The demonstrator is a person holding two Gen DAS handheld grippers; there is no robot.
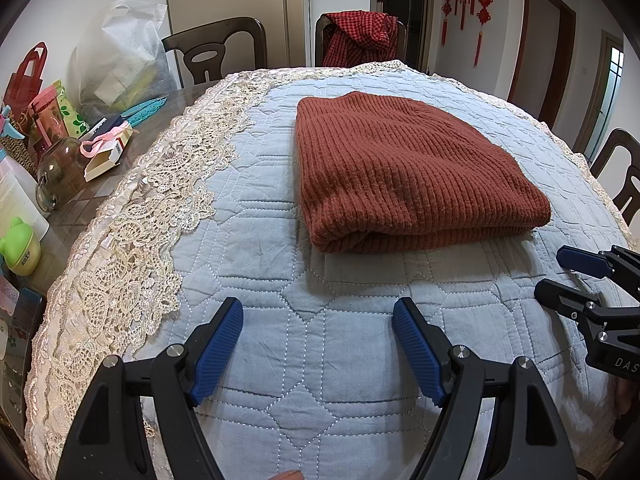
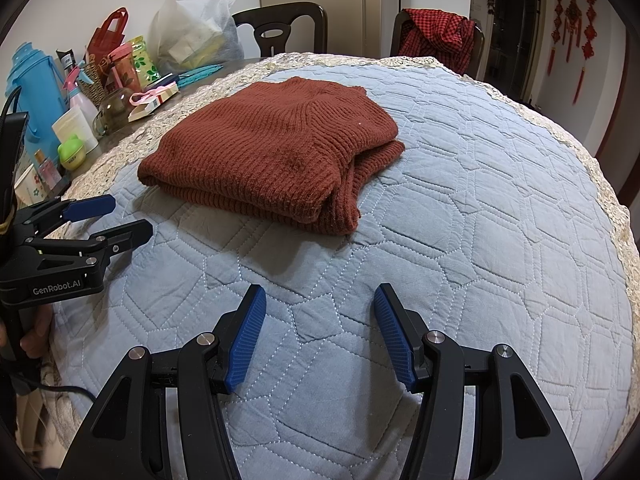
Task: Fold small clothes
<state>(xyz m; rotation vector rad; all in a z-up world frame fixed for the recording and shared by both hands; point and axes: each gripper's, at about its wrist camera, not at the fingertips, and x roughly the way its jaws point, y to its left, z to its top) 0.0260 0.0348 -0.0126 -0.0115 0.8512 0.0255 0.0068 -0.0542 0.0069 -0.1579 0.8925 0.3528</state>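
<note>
Lying folded, the sweater (image 1: pixel 416 168) sits well beyond both grippers' empty, parted jaws.

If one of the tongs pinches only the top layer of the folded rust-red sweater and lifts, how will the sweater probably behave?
The rust-red sweater is a soft ribbed knit, so it would likely sag and bend, not stay flat. Its layers lie loose at the open corner, so lifting one layer would probably undo the fold. Pushed instead, it may bunch on the quilted cloth rather than slide, since both look textured.
</note>
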